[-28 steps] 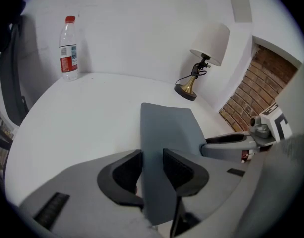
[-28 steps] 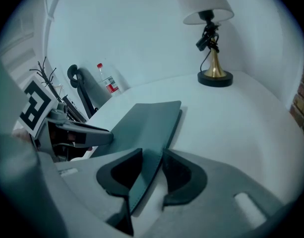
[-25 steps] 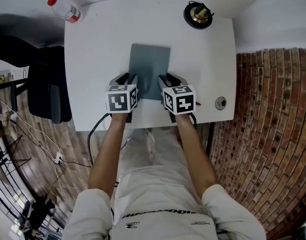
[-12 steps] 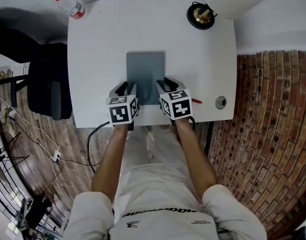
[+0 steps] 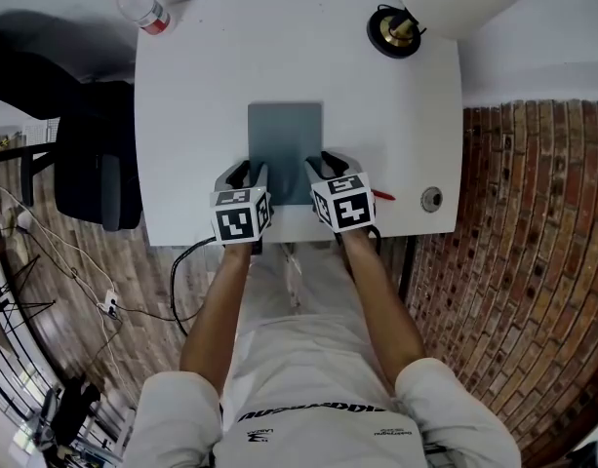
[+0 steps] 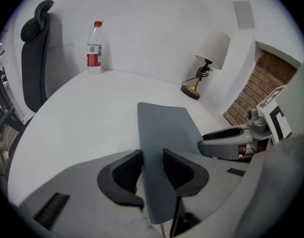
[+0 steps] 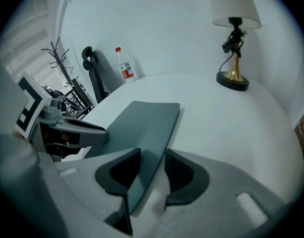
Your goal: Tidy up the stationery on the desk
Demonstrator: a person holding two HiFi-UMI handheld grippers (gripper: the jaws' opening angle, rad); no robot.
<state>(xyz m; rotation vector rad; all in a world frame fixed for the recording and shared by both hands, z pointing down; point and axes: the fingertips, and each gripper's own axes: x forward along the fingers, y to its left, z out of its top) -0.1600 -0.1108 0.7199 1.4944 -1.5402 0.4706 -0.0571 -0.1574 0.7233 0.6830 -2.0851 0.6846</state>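
A thin grey folder (image 5: pixel 285 144) lies flat in the middle of the white desk (image 5: pixel 191 115), squared to its edges. My left gripper (image 5: pixel 248 172) is at the folder's near left corner. In the left gripper view the folder (image 6: pixel 164 125) fills the gap between the jaws, and the left gripper (image 6: pixel 152 152) is shut on it. My right gripper (image 5: pixel 323 164) is at the near right corner. Its jaws have just been opening. In the right gripper view the folder's edge (image 7: pixel 142 123) still runs between them, with a bare gap beside the right-hand finger (image 7: pixel 184 175).
A red pen (image 5: pixel 381 196) lies just right of the right gripper, with a small round metal fitting (image 5: pixel 431 200) beyond it. A brass lamp (image 5: pixel 391 29) stands at the far right and a water bottle (image 5: pixel 138 6) at the far left corner. A black chair (image 5: pixel 94 164) stands left of the desk.
The folder has slid toward the desk's near edge and turned from slightly skewed to square. Both grippers came back with it. Little has moved in the last half second.
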